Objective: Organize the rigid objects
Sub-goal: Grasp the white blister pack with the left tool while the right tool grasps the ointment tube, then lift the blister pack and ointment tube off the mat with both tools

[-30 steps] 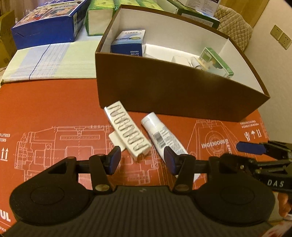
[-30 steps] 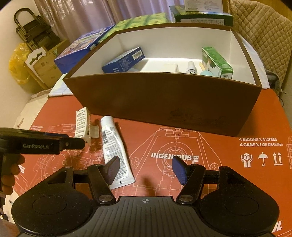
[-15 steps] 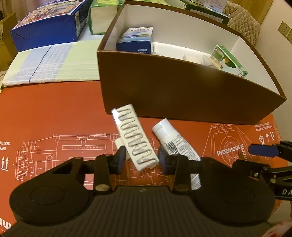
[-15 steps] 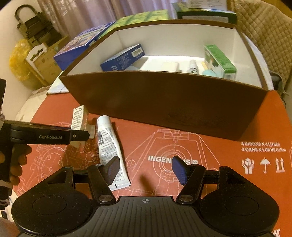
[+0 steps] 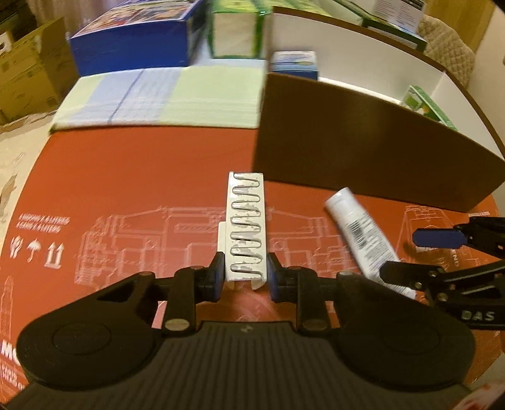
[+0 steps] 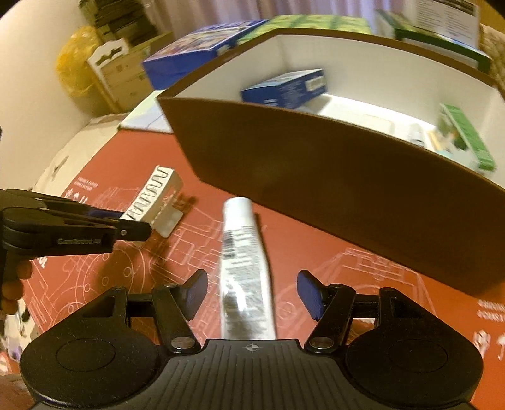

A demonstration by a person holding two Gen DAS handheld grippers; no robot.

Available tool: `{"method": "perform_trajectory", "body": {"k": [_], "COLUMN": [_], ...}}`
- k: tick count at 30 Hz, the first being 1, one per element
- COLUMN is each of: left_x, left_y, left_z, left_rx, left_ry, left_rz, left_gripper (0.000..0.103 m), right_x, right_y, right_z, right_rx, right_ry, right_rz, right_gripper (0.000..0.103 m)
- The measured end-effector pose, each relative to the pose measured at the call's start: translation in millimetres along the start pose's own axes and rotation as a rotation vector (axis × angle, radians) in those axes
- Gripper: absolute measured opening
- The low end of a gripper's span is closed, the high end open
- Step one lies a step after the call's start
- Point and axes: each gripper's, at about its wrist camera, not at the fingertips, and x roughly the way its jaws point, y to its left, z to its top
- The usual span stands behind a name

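My left gripper (image 5: 245, 275) is shut on the near end of a white rectangular holder with metal spring coils (image 5: 246, 225), which lies on the red mat; it also shows in the right wrist view (image 6: 154, 195). A white tube (image 5: 363, 230) lies to its right, cap toward the brown box (image 5: 363, 151). My right gripper (image 6: 252, 293) is open, with the tube (image 6: 244, 268) lying between its fingers. The box (image 6: 315, 157) holds a blue carton (image 6: 284, 88) and a green carton (image 6: 464, 135).
A large blue box (image 5: 135, 34) and a green box (image 5: 236, 28) stand behind a pale striped cloth (image 5: 164, 97). Cardboard boxes (image 6: 123, 72) and a yellow bag (image 6: 72, 63) stand at the far left. The red printed mat (image 5: 126, 189) covers the table.
My left gripper closed onto the white coil holder and turned it straight along its fingers. My right gripper moved left so that the tube lies between its open fingers.
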Motion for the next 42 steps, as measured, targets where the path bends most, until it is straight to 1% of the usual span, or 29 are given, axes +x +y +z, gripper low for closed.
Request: {"method": "perform_trajectory", "body": {"k": [4, 6, 7, 8, 10, 12, 13, 19, 21, 22, 23, 24, 29, 35, 42], "left_x": [-6.0, -9.2, -10.5, -11.7, -13.9, -14.3, -13.2, -4.1, 0.4, 2.3, 3.8, 4.5, -0.1, -9.9, -7.6], "left_y": [9.4, 11.7, 13.1, 13.7, 14.5, 12.8, 11.7, 4.4, 3.5, 3.0, 3.2, 3.1, -3.4, -17.4, -18.8], "left_z": [-7.9, -10.9, -11.9, -12.6, -12.6, -10.6, -8.7, 1.9, 3.8, 3.6, 3.1, 1.8, -8.3, -25.2, -24.1], "left_rx": [-0.020, -0.025, -0.029, -0.032, -0.030, -0.016, -0.006, 0.039, 0.051, 0.055, 0.057, 0.059, 0.076, 0.100, 0.105], "left_ry": [0.007, 0.007, 0.007, 0.006, -0.003, -0.012, -0.009, -0.016, -0.014, -0.010, -0.006, -0.003, 0.001, 0.027, 0.030], "left_rz": [0.010, 0.008, 0.003, 0.001, 0.001, -0.003, 0.000, 0.007, 0.014, 0.015, 0.015, 0.009, -0.021, -0.060, -0.052], "left_gripper": [0.023, 0.023, 0.023, 0.023, 0.023, 0.026, 0.031, 0.032, 0.032, 0.030, 0.024, 0.023, 0.023, 0.023, 0.023], "right_x": [17.7, 26.1, 30.8, 34.3, 37.6, 40.6, 41.7, 42.2, 38.9, 37.1, 35.3, 33.9, 21.5, 6.7, 5.2], "right_y": [13.1, 19.1, 21.7, 22.5, 26.2, 29.4, 30.2, 32.5, 33.6, 32.4, 32.4, 31.1, 23.5, 14.1, 15.1], "right_z": [-1.2, -3.6, -5.0, -5.7, -8.0, -8.4, -8.0, -12.8, -16.3, -19.0, -21.2, -21.9, -33.8, -45.8, -47.6], "right_rx": [-0.067, -0.106, -0.123, -0.130, -0.151, -0.171, -0.172, -0.187, -0.195, -0.194, -0.195, -0.195, -0.178, -0.159, -0.151], "right_ry": [0.005, 0.002, 0.004, 0.006, -0.014, -0.021, -0.023, -0.025, -0.025, -0.025, -0.024, -0.021, -0.010, 0.007, -0.001], "right_rz": [-0.030, -0.064, -0.083, -0.091, -0.114, -0.120, -0.123, -0.111, -0.106, -0.102, -0.100, -0.098, -0.107, -0.123, -0.141], "right_gripper": [0.060, 0.057, 0.051, 0.048, 0.046, 0.041, 0.039, 0.038, 0.038, 0.038, 0.038, 0.038, 0.038, 0.038, 0.039]}}
